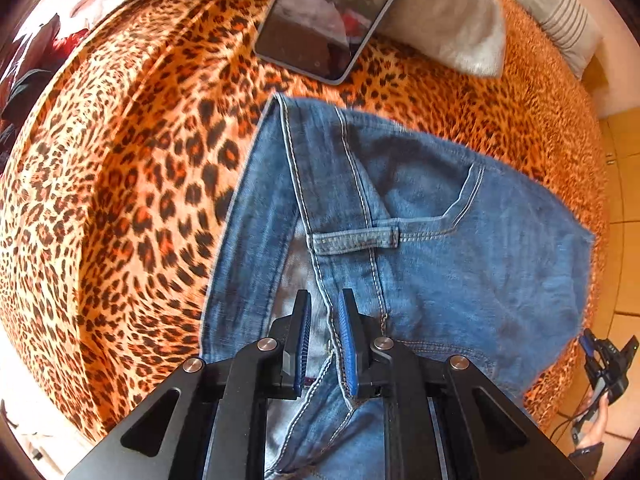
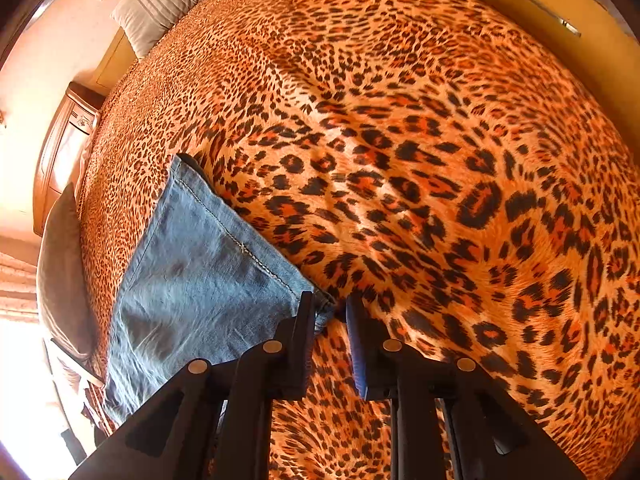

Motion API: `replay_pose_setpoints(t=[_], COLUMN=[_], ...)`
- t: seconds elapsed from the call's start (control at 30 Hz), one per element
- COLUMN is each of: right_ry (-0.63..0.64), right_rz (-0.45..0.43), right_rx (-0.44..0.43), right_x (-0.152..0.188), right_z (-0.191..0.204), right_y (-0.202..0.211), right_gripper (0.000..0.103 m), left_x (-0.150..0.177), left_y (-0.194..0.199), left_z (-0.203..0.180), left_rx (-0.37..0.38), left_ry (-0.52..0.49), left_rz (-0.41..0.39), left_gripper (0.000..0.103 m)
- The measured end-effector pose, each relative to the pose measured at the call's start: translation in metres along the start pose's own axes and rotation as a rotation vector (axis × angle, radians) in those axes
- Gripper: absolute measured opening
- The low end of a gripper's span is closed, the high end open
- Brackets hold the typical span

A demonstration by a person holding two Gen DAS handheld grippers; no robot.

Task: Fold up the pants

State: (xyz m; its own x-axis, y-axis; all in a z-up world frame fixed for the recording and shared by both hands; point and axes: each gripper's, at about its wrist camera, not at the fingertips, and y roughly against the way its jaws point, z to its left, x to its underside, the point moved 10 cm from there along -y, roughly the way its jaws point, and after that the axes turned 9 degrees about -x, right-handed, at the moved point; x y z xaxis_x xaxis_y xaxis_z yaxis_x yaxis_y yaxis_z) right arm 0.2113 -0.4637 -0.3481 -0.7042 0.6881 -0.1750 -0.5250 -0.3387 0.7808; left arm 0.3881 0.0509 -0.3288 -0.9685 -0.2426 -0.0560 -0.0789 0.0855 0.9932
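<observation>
1. Leopard-print orange and black bedspread (image 1: 120, 200) covers the whole bed under me, with warm light falling across it from the left side of my left wrist view.
2. On that spread lie the faded blue denim pants with pale stitching (image 1: 400, 220), folded over so that the waistband, a belt loop and a pocket seam face up in the left view.
3. My left gripper (image 1: 325, 336) sits low over the waistband; its blue-padded fingers (image 1: 347, 344) stand a little apart on either side of a stitched seam ridge, and I cannot tell whether they are pinching that ridge or only straddling it.
4. Beyond the pants in the same view, a dark-screened smartphone with a grey edge (image 1: 328, 20) leans against a pale grey cushion (image 1: 448, 20), and a striped grey pillow (image 1: 560, 20) sits at the far right.
5. At the right edge of the left view, my right gripper shows small, held in a bare hand (image 1: 596, 420) off the side of the bed.
6. In the right wrist view the denim reaches from the left down to my right gripper (image 2: 330, 332), whose fingers are parted and empty; the left finger (image 2: 306, 336) is touching or just beside the cloth's hemmed corner, with bedspread showing in the gap.
7. Far left there stand a wooden nightstand (image 2: 64, 152) and a grey-brown cushion (image 2: 60, 272).
</observation>
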Motion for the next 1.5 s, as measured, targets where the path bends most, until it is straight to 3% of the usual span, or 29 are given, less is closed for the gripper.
replay_pose_setpoints(t=[0.03, 0.1, 0.17, 0.23, 0.37, 0.43, 0.53, 0.6, 0.63, 0.7, 0.73, 0.83, 0.9, 0.93, 0.97, 1.07, 1.2, 1.33, 1.47, 1.5], right_ry=[0.015, 0.064, 0.095, 0.105, 0.112, 0.126, 0.134, 0.145, 0.156, 0.179, 0.187, 0.199, 0.218, 0.23, 0.238, 0.198, 0.129, 0.159, 0.141, 0.124], right_rz=[-0.028, -0.059, -0.058, -0.051, -0.016, 0.003, 0.019, 0.025, 0.026, 0.033, 0.035, 0.028, 0.03, 0.034, 0.038, 0.036, 0.054, 0.056, 0.045, 0.042], right_rx=[0.01, 0.062, 0.07, 0.043, -0.027, -0.03, -0.013, -0.015, -0.011, -0.005, 0.003, -0.015, -0.024, -0.012, 0.009, 0.012, -0.033, -0.038, -0.014, -0.023], right_x=[-0.007, -0.021, -0.032, -0.038, -0.039, -0.039, -0.041, -0.043, -0.045, -0.048, -0.05, -0.055, -0.06, -0.061, -0.063, -0.062, -0.051, -0.047, -0.055, -0.057], right_z=[-0.002, 0.001, 0.01, 0.026, 0.06, 0.074, 0.086, 0.096, 0.1, 0.109, 0.112, 0.119, 0.122, 0.122, 0.12, 0.115, 0.112, 0.112, 0.102, 0.1], right_y=[0.01, 0.02, 0.022, 0.016, -0.011, -0.027, -0.046, -0.055, -0.058, -0.062, -0.063, -0.062, -0.063, -0.066, -0.069, -0.078, -0.084, -0.081, -0.077, -0.075], right_gripper=[0.031, 0.043, 0.044, 0.044, 0.049, 0.05, 0.05, 0.05, 0.05, 0.05, 0.05, 0.053, 0.065, 0.066, 0.066, 0.066, 0.066, 0.066, 0.066, 0.066], left_x=[-0.008, -0.027, -0.045, -0.055, -0.051, -0.044, -0.047, -0.055, -0.063, -0.081, -0.085, -0.081, -0.079, -0.077, -0.074, -0.069, -0.066, -0.032, -0.01, -0.01], left_y=[0.009, 0.018, 0.025, 0.023, -0.004, -0.016, -0.033, -0.039, -0.038, -0.034, -0.034, -0.032, -0.025, -0.024, -0.025, -0.029, -0.056, -0.065, -0.08, -0.08], left_z=[0.007, 0.019, 0.027, 0.025, 0.0, -0.01, -0.019, -0.024, -0.024, -0.007, 0.0, 0.006, 0.003, 0.0, -0.003, -0.009, 0.003, -0.012, -0.022, -0.023], left_rx=[0.023, 0.027, 0.003, -0.008, 0.086, 0.076, 0.06, 0.008, -0.047, -0.239, -0.267, -0.076, -0.019, 0.012, 0.044, 0.13, -0.037, 0.095, 0.176, 0.169], left_ry=[0.009, 0.03, 0.038, 0.035, 0.065, 0.038, 0.026, -0.017, -0.041, -0.066, -0.052, 0.028, 0.013, 0.007, 0.012, 0.052, 0.072, 0.109, 0.128, 0.122], left_rz=[-0.016, -0.041, -0.079, -0.063, 0.039, 0.063, 0.061, 0.038, -0.007, -0.12, -0.114, -0.045, -0.043, -0.026, -0.004, 0.036, 0.052, 0.128, 0.187, 0.171], left_gripper=[0.019, 0.046, 0.055, 0.057, 0.057, 0.057, 0.051, 0.006, 0.003, 0.002, 0.001, 0.001, 0.006, 0.008, 0.015, 0.051, 0.05, 0.053, 0.05, 0.038])
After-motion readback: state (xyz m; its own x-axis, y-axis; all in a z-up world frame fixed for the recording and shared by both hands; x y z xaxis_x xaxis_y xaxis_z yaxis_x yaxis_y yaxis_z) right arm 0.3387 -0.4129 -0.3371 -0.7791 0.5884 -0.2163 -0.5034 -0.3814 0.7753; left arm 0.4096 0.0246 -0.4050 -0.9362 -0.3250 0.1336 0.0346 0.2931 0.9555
